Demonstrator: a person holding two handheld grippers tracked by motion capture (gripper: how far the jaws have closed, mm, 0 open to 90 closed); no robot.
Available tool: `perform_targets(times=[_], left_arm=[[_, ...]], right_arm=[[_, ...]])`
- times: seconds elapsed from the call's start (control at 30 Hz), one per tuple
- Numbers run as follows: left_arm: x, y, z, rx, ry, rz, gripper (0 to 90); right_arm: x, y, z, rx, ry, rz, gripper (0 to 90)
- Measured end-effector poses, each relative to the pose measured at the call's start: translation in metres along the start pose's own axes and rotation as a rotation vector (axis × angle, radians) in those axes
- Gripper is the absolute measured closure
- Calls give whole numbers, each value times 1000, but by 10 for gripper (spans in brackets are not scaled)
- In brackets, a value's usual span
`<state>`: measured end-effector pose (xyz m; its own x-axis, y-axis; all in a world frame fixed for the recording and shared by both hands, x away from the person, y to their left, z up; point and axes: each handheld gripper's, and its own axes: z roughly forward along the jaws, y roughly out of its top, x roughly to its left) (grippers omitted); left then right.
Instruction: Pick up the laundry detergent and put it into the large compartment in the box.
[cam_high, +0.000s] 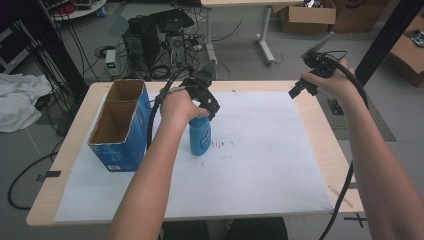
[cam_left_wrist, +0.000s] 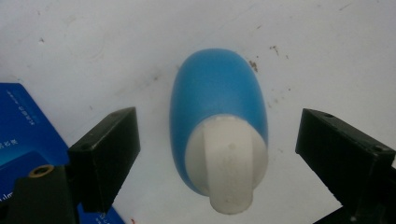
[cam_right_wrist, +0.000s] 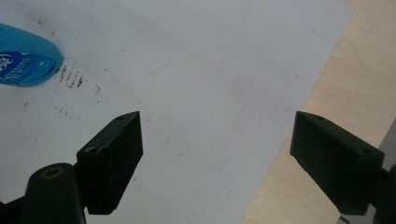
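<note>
A blue bottle (cam_high: 200, 137) with a white cap (cam_left_wrist: 227, 163) stands upright on the white sheet (cam_high: 260, 150), left of the table's middle. My left gripper (cam_high: 207, 107) points down over it. In the left gripper view the bottle (cam_left_wrist: 217, 93) sits between the two jaws, and the left gripper (cam_left_wrist: 218, 122) is open with a gap on each side of the cap. My right gripper (cam_high: 296, 92) hangs over the table's far right corner. It (cam_right_wrist: 217, 123) is open with nothing between its jaws, and the bottle (cam_right_wrist: 23, 58) lies far off at the upper left of its view.
An open blue cardboard box (cam_high: 122, 125) with two compartments stands just left of the bottle, and its corner (cam_left_wrist: 23, 126) is close to the left jaw. Bare wood of the table (cam_high: 327, 150) borders the sheet on the right. Cables and computer gear lie on the floor beyond.
</note>
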<state>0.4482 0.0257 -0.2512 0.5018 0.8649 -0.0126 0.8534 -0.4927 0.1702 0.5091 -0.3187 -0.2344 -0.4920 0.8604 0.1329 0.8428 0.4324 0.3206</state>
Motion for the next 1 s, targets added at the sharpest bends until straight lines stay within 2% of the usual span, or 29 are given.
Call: perform_targets(times=[0.5,1.0], left_arm=[[-5,2,14,22,-9,9,142],[-5,4,27,66,8,8,141]], right_arm=[[-2,-1,4,3,2,3,175],[-2,0,8,7,5,1,175]])
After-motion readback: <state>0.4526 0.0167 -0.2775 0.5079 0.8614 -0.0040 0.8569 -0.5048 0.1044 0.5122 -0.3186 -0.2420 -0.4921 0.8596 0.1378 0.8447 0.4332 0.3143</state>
